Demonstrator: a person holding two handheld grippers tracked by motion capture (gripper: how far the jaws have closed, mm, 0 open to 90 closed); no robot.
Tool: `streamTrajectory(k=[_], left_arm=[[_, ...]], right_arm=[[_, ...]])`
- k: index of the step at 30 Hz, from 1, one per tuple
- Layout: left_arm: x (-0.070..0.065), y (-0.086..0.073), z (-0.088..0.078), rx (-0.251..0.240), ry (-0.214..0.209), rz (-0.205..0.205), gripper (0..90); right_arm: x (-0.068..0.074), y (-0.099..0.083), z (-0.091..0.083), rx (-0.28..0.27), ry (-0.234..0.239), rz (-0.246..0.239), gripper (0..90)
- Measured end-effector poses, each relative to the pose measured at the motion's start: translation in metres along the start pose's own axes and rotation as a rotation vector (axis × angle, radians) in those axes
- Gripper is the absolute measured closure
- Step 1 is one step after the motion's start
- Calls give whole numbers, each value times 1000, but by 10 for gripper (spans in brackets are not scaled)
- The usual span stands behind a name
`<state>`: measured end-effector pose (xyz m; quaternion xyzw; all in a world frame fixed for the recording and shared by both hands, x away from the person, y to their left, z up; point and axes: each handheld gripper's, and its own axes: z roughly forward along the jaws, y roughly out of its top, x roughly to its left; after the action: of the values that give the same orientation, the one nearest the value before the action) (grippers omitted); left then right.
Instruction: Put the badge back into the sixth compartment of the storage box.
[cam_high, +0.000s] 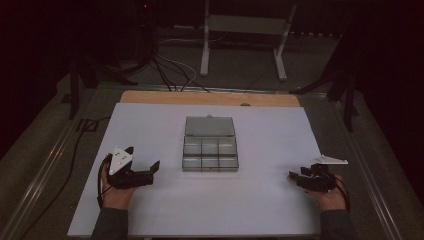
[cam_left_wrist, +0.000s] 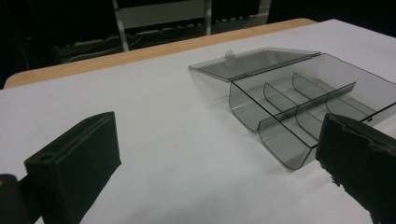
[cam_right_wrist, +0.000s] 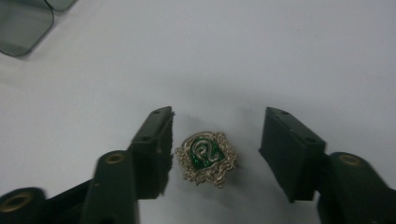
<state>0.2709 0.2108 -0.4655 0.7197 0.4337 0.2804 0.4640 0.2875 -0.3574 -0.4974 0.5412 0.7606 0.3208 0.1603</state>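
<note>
One left gripper (cam_high: 145, 162) at the left of the white desk (cam_high: 150, 125), jaws spread wide, nothing between them. One clear smoke-grey box (cam_high: 210, 154) at the middle of the desk, lid (cam_high: 209, 126) flipped open flat behind it, six compartments in two rows of three. One right gripper (cam_right_wrist: 215, 140) at the right, jaws partly open around one small silver-and-green badge (cam_right_wrist: 206, 158) lying flat on the desk; one pad just beside its edge, other pad apart, no grip.
</note>
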Motion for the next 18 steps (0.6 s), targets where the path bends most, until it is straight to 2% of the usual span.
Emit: streamTrajectory(k=[5,13,15,18], left_arm=[[0,1,-1,-6,4,3,13],[-1,1,0,-1,3,10,13],[-2,1,0,-1,3,12,14],[-2,1,0,-2,4,14,14]], right_arm=[[2,-2,1,15,1,-3,550],[3,-7,6,62,10,-17,614],[5,-6,6,71,0,-27,622],[8,-6,3,58,-9,-35,691]])
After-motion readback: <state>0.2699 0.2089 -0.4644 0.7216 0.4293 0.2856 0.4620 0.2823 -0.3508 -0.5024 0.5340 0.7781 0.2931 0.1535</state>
